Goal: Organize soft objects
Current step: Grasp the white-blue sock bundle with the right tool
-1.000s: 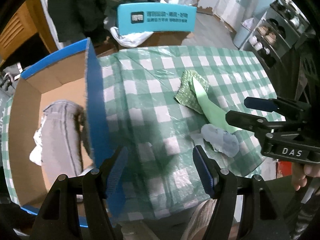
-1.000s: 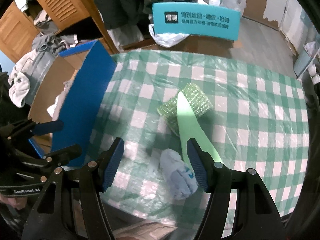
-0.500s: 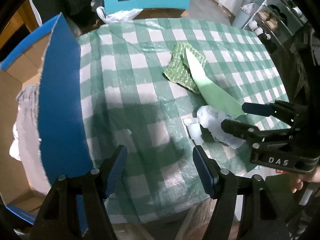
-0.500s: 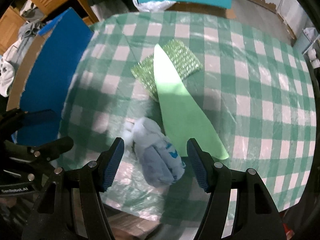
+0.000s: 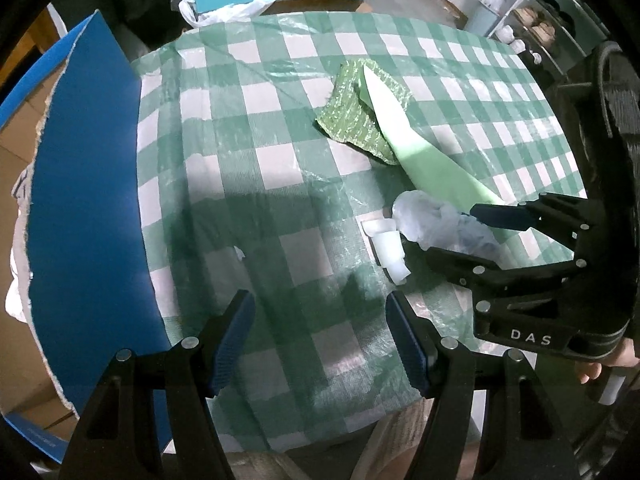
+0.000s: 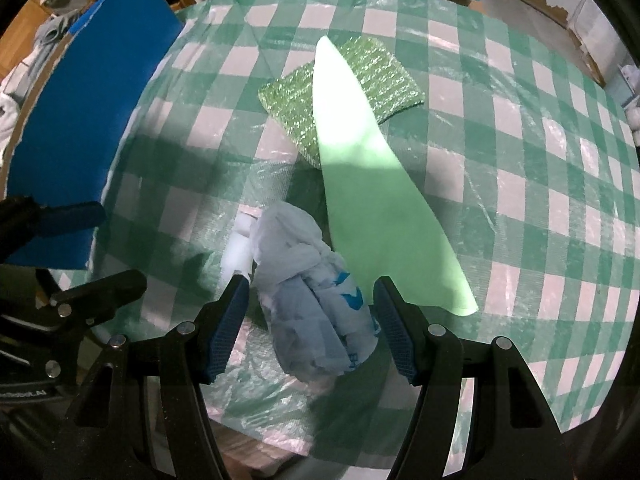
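Straddling the crumpled pale bundle (image 6: 316,300) near the table's (image 5: 280,200) front edge, the right gripper (image 6: 310,324) stood spread, pads not pressing it. The left gripper (image 5: 320,340) gaped empty over bare checked cloth, beside the blue box flap (image 5: 88,208).

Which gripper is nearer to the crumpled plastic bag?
Right. The right gripper straddles the bag, its open jaws on either side. The left gripper hangs open over bare tablecloth, off to the bag's side.

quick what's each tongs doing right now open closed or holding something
Left tongs: open, nothing between them.
Right tongs: open, straddling the crumpled bag, not gripping.
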